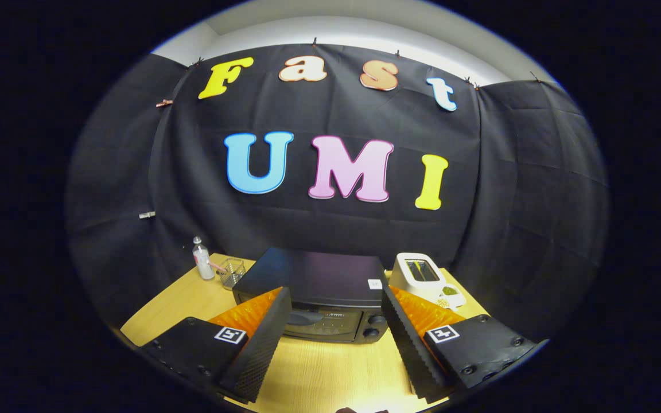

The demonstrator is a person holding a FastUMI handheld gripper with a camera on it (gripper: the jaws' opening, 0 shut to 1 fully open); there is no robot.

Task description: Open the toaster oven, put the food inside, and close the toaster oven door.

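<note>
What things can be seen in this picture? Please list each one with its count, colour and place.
black box-shaped toaster oven: one, black, on the table just beyond the fingers, door closed.
white slot toaster: one, white, right of the toaster oven, near the table's back edge.
small white dish with green food: one, white with green, in front of the slot toaster.
clear plastic bottle: one, clear with a pale cap, left of the toaster oven.
clear cup: one, transparent, between the bottle and the toaster oven.
light wooden table: one, light wood, under everything.
gripper: one, fingers open and apart, holding nothing, the toaster oven's front between them.
</note>
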